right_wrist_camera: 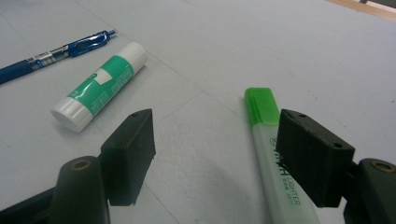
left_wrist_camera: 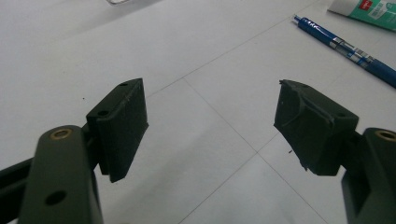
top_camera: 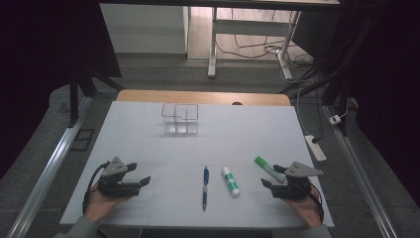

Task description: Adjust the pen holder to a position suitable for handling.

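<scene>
High view: The left hand-held gripper (top_camera: 140,174) is resting low over the white bench (top_camera: 148,134) near its front left corner, held in the person's left hand (top_camera: 99,204). Its jaws are standing wide apart with nothing between them, pointing toward the centre of the bench. The right hand-held gripper (top_camera: 271,176) is sitting near the front right corner, held in the right hand (top_camera: 303,207), its jaws likewise wide and gripping nothing. A green highlighter (top_camera: 268,168) is lying just beside the right gripper's jaws, its cap pointing away toward the far left. A glue stick (top_camera: 230,180) is lying left of the highlighter, and a blue pen (top_camera: 205,186) is lying left of the glue stick, near the middle of the front edge. A clear compartment box (top_camera: 180,119) is standing toward the far side of the bench, well apart from both grippers.

Left gripper view: The two black jaws are standing wide over bare bench surface. The blue pen (left_wrist_camera: 348,49) is lying at the upper right, beyond the jaws, with the glue stick (left_wrist_camera: 364,10) just past it at the frame edge.

Right gripper view: The jaws are standing wide. The highlighter (right_wrist_camera: 271,149) is lying on the bench, running under the right-hand jaw; whether the pad is touching it cannot be told. The glue stick (right_wrist_camera: 100,86) and the pen (right_wrist_camera: 56,55) are lying farther off at the upper left.
</scene>
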Demonstrator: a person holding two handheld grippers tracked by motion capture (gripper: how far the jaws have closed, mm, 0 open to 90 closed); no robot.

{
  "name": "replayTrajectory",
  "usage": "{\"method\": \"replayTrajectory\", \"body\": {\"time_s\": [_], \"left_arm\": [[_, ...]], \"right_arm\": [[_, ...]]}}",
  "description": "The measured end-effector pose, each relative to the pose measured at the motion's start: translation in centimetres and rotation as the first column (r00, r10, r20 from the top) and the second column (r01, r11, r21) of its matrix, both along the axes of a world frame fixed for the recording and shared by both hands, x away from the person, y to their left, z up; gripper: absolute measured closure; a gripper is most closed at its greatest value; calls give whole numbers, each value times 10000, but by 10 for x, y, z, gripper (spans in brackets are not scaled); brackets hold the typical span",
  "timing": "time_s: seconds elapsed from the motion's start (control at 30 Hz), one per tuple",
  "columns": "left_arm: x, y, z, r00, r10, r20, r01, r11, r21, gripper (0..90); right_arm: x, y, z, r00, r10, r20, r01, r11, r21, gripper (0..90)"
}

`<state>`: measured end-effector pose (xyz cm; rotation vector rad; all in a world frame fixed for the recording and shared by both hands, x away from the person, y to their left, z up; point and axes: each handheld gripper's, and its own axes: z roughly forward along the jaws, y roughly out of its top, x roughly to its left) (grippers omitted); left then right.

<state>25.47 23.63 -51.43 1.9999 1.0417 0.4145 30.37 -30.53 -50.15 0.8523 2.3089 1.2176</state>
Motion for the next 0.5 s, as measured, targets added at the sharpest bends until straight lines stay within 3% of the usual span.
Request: {"method": "replayTrajectory", "body": {"time_s": [0.5], "left_arm": [[12,4,1,9997,209,-116,-211,9997,-143,269]], "right_arm": [[1,-1,0,10000,-39,-85,39,10000,-41,286]]}}
